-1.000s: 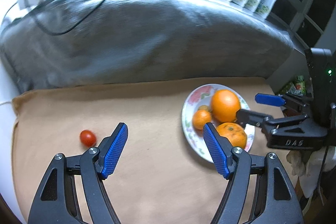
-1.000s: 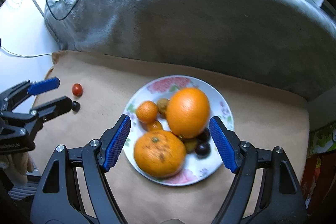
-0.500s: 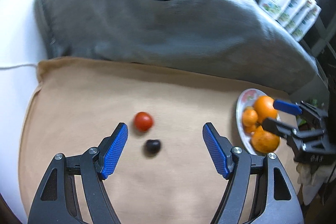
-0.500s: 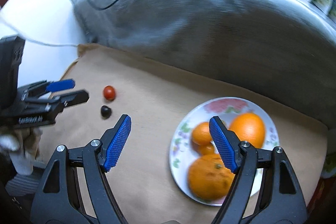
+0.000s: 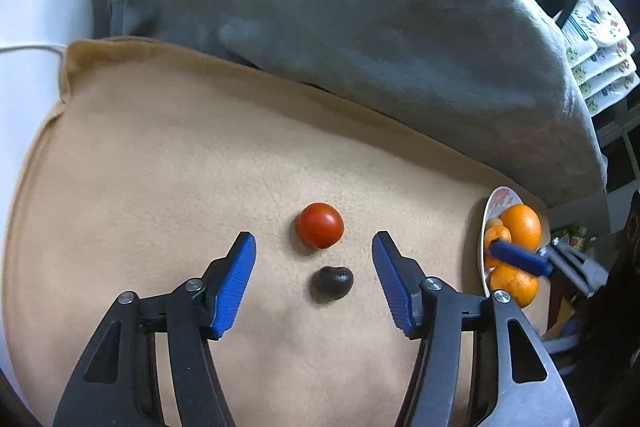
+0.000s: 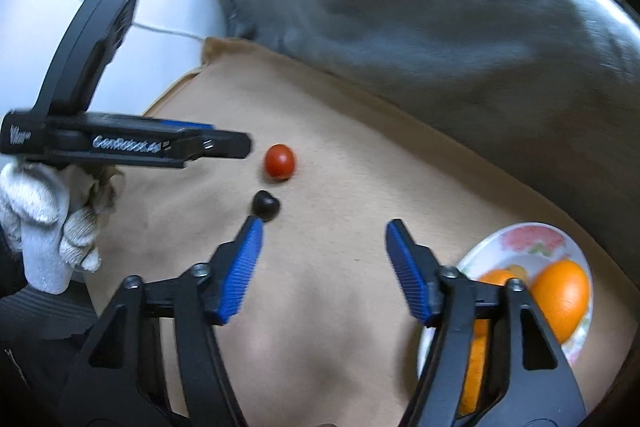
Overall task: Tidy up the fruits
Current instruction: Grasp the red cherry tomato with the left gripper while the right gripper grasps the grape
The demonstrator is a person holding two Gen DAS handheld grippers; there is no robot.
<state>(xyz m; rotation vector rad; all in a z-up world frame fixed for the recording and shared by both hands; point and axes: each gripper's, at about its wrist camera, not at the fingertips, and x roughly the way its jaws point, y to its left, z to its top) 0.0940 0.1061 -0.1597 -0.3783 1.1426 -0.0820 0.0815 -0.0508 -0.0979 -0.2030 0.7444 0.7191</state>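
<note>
A red cherry tomato [image 5: 320,225] and a small dark fruit [image 5: 332,283] lie close together on the tan cloth [image 5: 140,207]. My left gripper [image 5: 313,243] hovers over them, jaws closing. The dark fruit lies between its fingers and the tomato at their tips, and the pads touch neither. My right gripper [image 6: 324,227] is also closing, with nothing between its fingers. The dark fruit [image 6: 265,205] sits just past its left fingertip [image 6: 252,233], the tomato [image 6: 280,167] a little further. A flowered plate [image 6: 520,239] of oranges [image 6: 562,299] stands at the right.
A grey blanket [image 5: 360,27] with a black cable across it bulges behind the cloth. White pouches [image 5: 596,39] stand at the far right. A white-gloved hand [image 6: 44,227] holds the left gripper [image 6: 224,147]. A white surface borders the cloth on the left.
Both grippers swung left, away from the plate and towards the tomato and dark fruit, which now fill the middle of both views. Both pairs of jaws have narrowed.
</note>
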